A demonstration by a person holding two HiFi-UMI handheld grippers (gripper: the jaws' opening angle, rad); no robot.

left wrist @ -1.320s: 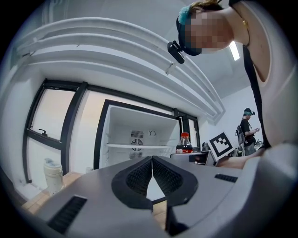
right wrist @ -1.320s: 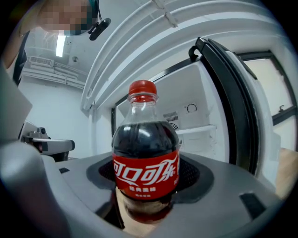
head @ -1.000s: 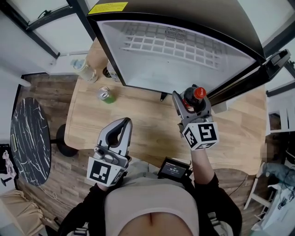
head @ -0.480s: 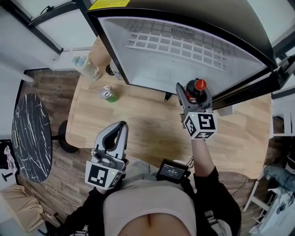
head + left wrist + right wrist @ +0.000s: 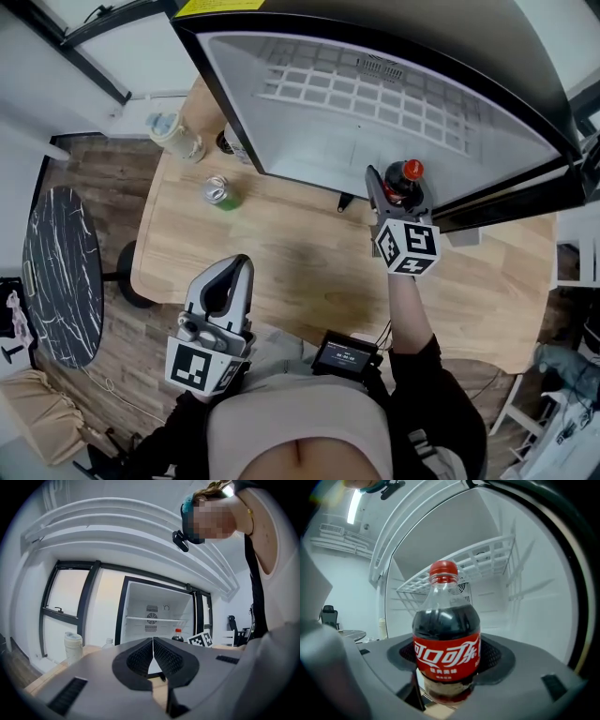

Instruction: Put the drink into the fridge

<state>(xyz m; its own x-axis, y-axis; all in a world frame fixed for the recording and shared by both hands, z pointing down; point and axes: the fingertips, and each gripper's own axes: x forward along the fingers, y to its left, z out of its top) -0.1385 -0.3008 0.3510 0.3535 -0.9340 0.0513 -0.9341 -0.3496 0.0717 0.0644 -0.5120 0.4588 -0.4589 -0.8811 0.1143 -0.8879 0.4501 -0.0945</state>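
Observation:
A cola bottle [image 5: 446, 639] with a red cap and red label stands upright between the jaws of my right gripper [image 5: 397, 196], which is shut on it. In the head view the cola bottle [image 5: 405, 176] is at the lower front edge of the open fridge [image 5: 375, 103], whose white inside and wire shelf [image 5: 478, 562] fill the right gripper view. My left gripper [image 5: 225, 292] hangs low near the table's front edge, jaws shut with nothing between them. The left gripper view shows the fridge [image 5: 157, 616] ahead, with the bottle [image 5: 177, 635] at its opening.
On the wooden table [image 5: 281, 262] a green can [image 5: 218, 193] stands at the back left, near a pale lidded cup [image 5: 174, 136] and a dark bottle [image 5: 228, 143] beside the fridge. A black device [image 5: 344, 354] sits at the front edge. A round marble table [image 5: 58, 272] stands left.
My right gripper has carried the cola bottle up and forward to the fridge opening. The left gripper has drifted back toward the body.

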